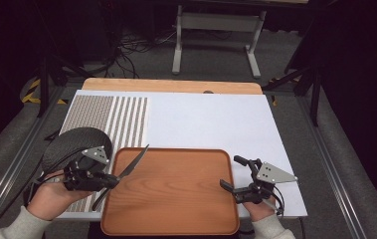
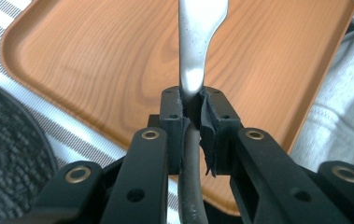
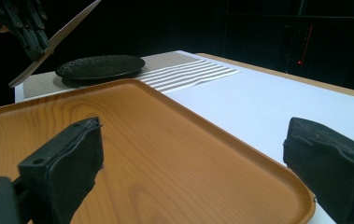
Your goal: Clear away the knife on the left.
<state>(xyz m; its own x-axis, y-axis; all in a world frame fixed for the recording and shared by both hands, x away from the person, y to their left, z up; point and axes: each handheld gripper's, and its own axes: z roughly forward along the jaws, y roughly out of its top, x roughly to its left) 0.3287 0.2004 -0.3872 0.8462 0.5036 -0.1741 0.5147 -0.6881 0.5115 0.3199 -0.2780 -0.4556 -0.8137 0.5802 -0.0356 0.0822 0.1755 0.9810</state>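
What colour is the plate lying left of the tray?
The plate is black with a rough, textured surface; it shows best in the high view.

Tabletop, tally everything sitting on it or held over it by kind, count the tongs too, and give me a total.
Wooden tray: 1
Black plate: 1
Striped placemat: 1
Knife, clamped in the left tongs: 1
Tongs: 2, left tongs and right tongs, which stand open with nothing between them
Total: 6
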